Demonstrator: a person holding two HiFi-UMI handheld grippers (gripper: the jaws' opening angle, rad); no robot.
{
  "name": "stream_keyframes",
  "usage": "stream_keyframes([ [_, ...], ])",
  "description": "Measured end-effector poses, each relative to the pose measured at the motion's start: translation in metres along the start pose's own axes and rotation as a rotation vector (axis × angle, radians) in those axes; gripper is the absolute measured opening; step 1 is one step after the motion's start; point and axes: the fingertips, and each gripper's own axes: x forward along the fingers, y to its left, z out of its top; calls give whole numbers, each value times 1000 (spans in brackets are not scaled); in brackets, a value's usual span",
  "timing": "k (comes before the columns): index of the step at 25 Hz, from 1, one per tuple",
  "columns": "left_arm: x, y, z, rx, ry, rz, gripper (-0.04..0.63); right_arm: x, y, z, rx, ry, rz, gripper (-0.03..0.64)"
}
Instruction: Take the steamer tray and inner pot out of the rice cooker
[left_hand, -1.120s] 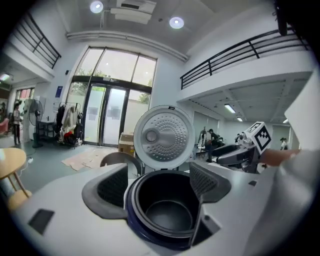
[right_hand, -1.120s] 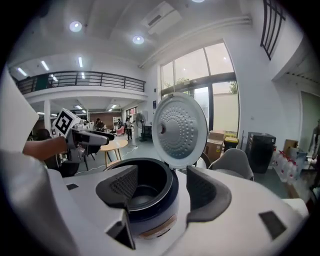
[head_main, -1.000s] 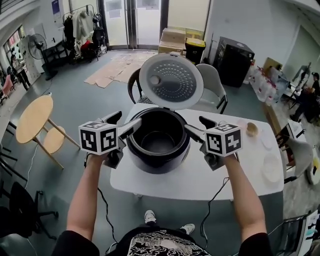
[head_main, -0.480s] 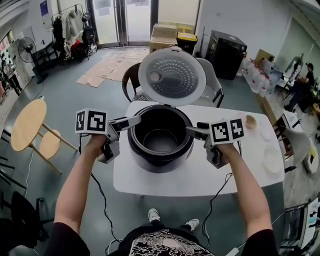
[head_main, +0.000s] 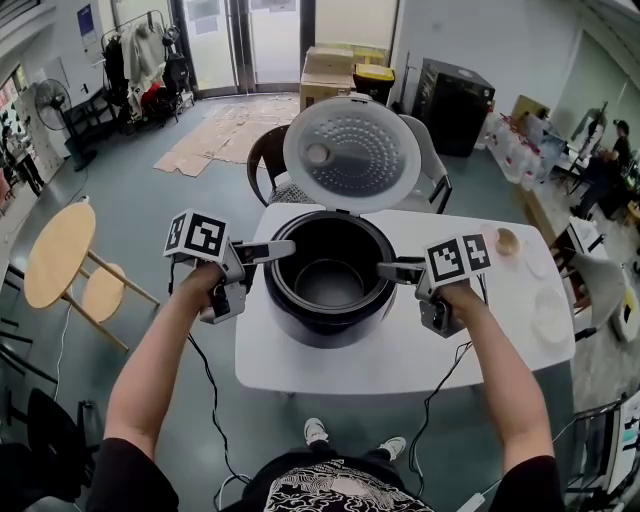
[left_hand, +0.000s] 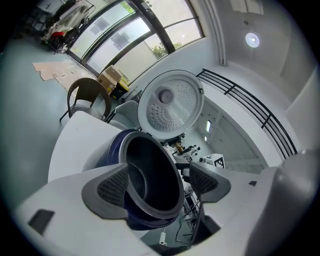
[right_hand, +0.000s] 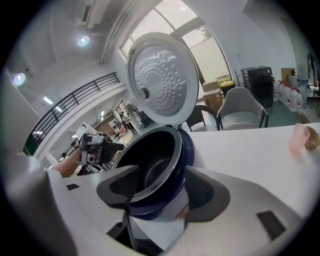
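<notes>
The dark blue rice cooker (head_main: 325, 322) stands on the white table (head_main: 480, 350) with its lid (head_main: 352, 152) swung up behind it. Its dark inner pot (head_main: 328, 285) sits inside, and no steamer tray shows in it. My left gripper (head_main: 280, 250) is at the pot's left rim. In the left gripper view that gripper (left_hand: 160, 182) is open, with the rim (left_hand: 172, 175) passing between its jaws untouched. My right gripper (head_main: 388, 270) is at the right rim. In the right gripper view it (right_hand: 162, 192) is open too, one pad inside the pot (right_hand: 150, 165) and one outside the cooker wall.
A small beige cup (head_main: 505, 243) and pale round dishes (head_main: 548, 338) lie at the table's right end. A grey chair (head_main: 430, 165) stands behind the cooker and a round wooden table (head_main: 60, 250) on the left. A black cable (head_main: 440, 390) hangs off the table's front edge.
Both grippers have sunk and rolled, so that their marker cubes now face differently. Their tips have come down from above the rim to straddle it on either side.
</notes>
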Motion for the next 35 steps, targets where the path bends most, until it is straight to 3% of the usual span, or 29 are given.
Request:
stream_keyframes([
  [16, 18, 22, 3, -60, 58, 41, 368, 10, -7, 9, 123, 28, 82, 283],
  [22, 17, 28, -2, -88, 93, 104, 282, 13, -11, 12, 241, -11, 76, 243],
  [23, 16, 31, -2, -91, 95, 121, 263, 13, -12, 13, 255, -18, 76, 213],
  [28, 9, 48, -3, -91, 96, 248, 88, 11, -25, 12, 278, -39, 11, 101],
  [31, 7, 51, -3, -82, 103, 284, 67, 10, -27, 12, 290, -57, 14, 77],
  [35, 7, 52, -1, -90, 73, 256, 64, 10, -29, 13, 364, -72, 48, 65],
])
